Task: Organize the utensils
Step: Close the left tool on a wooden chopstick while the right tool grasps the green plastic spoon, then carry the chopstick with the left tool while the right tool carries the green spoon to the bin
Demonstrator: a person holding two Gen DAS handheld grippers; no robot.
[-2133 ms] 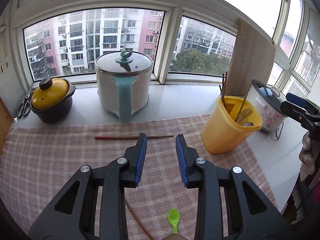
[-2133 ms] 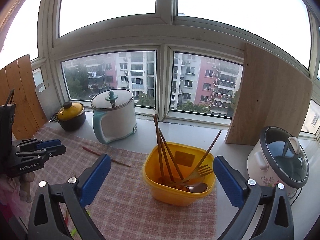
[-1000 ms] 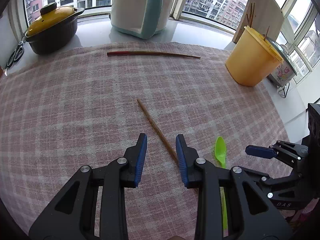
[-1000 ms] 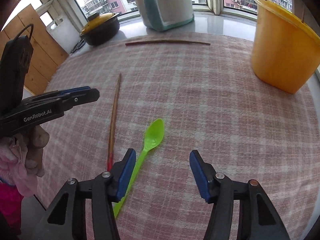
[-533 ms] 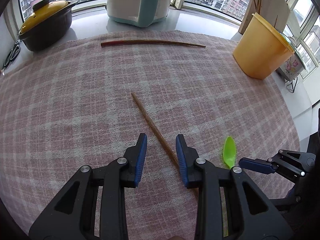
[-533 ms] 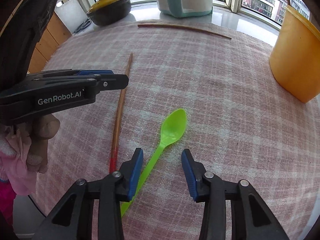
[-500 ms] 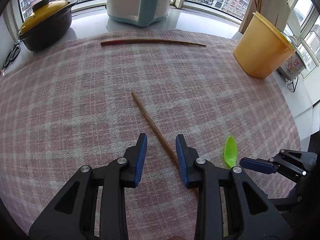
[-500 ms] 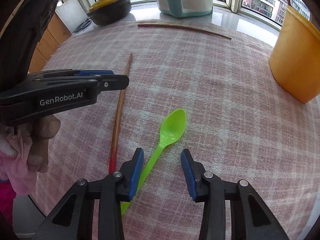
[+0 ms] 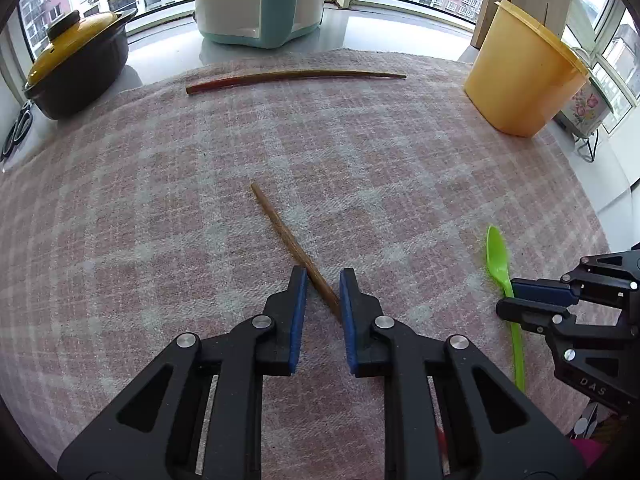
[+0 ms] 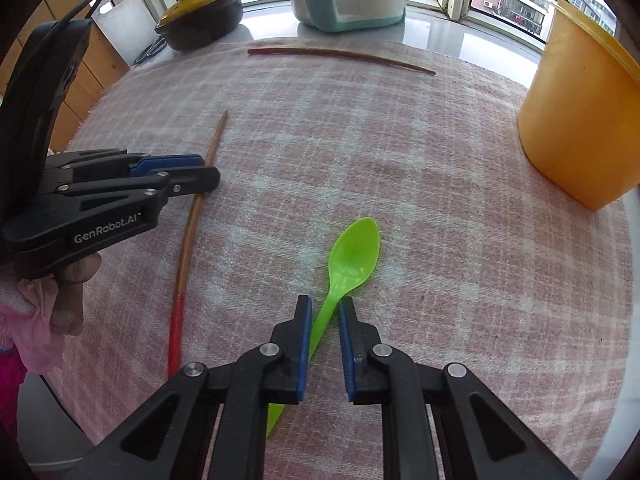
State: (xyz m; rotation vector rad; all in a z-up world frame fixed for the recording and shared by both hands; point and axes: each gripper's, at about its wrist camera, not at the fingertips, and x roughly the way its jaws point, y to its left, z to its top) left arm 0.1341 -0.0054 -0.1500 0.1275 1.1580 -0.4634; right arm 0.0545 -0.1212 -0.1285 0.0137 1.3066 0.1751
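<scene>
A brown chopstick [image 9: 280, 228] with a red end lies slantwise on the checked cloth. My left gripper [image 9: 323, 274] points down at it, jaws closing, with both blue pads touching the stick. The right wrist view shows that gripper [image 10: 206, 170] across the same chopstick [image 10: 192, 220]. The green plastic spoon [image 10: 354, 252] lies bowl away from me. My right gripper [image 10: 324, 300] is closing on its handle and the pads touch it. From the left wrist view, the right gripper [image 9: 506, 296] sits over the spoon [image 9: 496, 254]. A second chopstick [image 9: 296, 76] lies at the cloth's far edge. The yellow utensil holder [image 9: 520, 76] stands far right.
The pink checked cloth [image 9: 160, 184] covers the counter and ends near the right gripper. Behind it stand a dark clay pot with a yellow lid [image 9: 76, 60], a white and teal cooker [image 9: 256, 0], scissors [image 9: 16, 128] and a flowered rice cooker [image 9: 584, 104].
Both pairs of jaws have narrowed. The left gripper came lower over the chopstick and now touches it. The right jaws drew in from wide apart onto the spoon handle.
</scene>
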